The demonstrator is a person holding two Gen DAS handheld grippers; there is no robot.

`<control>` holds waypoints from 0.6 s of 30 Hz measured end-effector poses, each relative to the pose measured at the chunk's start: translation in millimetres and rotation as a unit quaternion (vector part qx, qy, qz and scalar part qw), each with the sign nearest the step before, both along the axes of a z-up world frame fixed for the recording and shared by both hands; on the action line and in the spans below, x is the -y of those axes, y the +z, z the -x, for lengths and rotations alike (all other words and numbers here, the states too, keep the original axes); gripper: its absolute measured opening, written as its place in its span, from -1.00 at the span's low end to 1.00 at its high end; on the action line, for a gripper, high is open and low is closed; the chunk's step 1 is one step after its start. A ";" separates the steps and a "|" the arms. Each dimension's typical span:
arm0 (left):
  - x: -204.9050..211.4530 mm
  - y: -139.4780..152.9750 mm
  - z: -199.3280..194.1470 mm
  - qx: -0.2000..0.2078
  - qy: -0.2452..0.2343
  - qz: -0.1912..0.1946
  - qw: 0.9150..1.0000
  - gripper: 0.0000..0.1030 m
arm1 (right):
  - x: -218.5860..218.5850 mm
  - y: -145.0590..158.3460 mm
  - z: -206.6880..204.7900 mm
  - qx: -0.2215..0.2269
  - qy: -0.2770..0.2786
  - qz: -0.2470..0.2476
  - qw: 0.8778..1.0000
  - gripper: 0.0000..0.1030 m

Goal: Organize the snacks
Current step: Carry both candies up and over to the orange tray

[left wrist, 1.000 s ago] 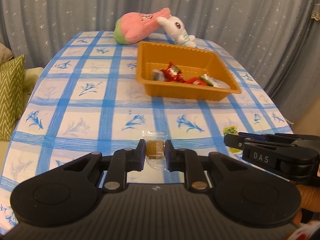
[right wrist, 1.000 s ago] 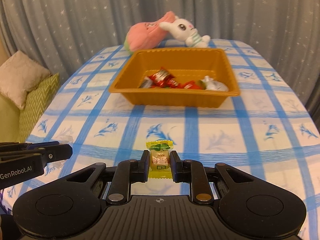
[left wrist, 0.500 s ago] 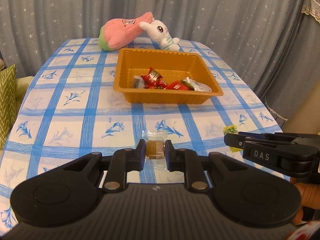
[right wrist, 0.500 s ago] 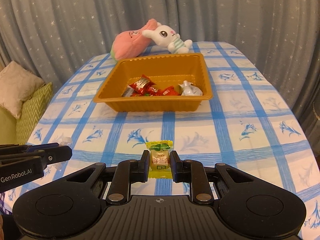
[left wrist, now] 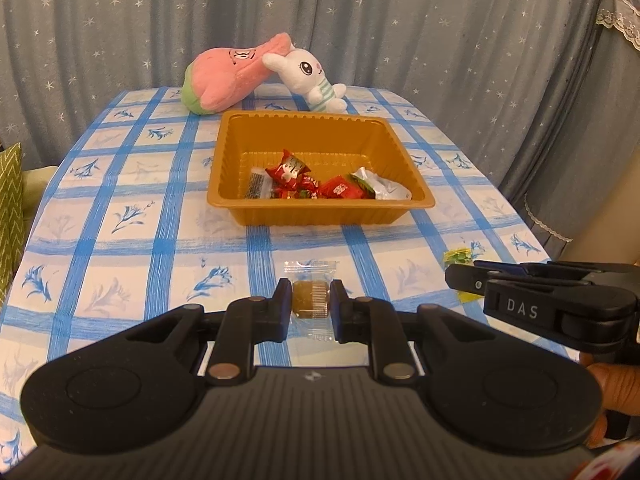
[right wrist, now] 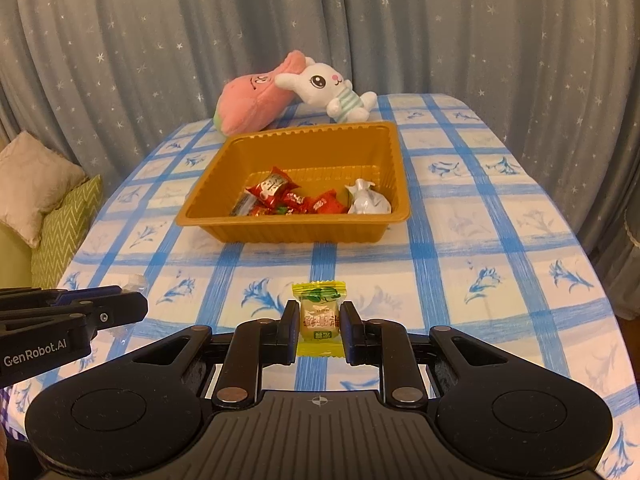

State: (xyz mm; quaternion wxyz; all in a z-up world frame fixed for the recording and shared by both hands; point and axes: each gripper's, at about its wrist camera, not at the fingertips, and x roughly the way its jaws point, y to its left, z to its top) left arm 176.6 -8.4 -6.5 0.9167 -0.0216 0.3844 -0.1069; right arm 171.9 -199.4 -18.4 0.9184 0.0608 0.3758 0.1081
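Note:
My left gripper (left wrist: 311,304) is shut on a brown sweet in a clear wrapper (left wrist: 311,302), held above the tablecloth. My right gripper (right wrist: 319,320) is shut on a yellow-wrapped candy (right wrist: 319,318), also lifted off the table. An orange tray (left wrist: 320,212) (right wrist: 296,232) sits ahead of both, in the middle of the table, with several red-wrapped snacks (left wrist: 298,178) and a silver-white packet (right wrist: 366,202) lying in it. In the left wrist view the right gripper (left wrist: 454,277) reaches in from the right with a corner of the yellow candy (left wrist: 458,255) showing above it. The right wrist view has the left gripper (right wrist: 138,304) at its left edge.
A pink plush (left wrist: 228,76) and a white bunny plush (left wrist: 312,80) lie at the far end of the blue-checked tablecloth (left wrist: 120,216), just behind the tray. Grey starred curtains hang behind the table. Cushions (right wrist: 48,204) rest on a seat to the left. A hand (left wrist: 608,384) holds the right gripper.
Both grippers have risen and drawn back with their sweets still clamped. The tray and plush toys now look further off and sit nearer the centre of each view.

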 end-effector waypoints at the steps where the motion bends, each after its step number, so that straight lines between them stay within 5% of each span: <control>1: 0.6 0.9 -1.9 0.001 0.000 0.000 1.000 -0.66 | 0.3 1.0 -1.9 0.001 0.000 0.001 1.000 -0.58; 18: 7.5 18.6 -48.1 0.020 -0.005 0.009 1.000 -0.66 | 5.9 18.5 -45.6 0.017 0.010 0.010 1.000 -0.58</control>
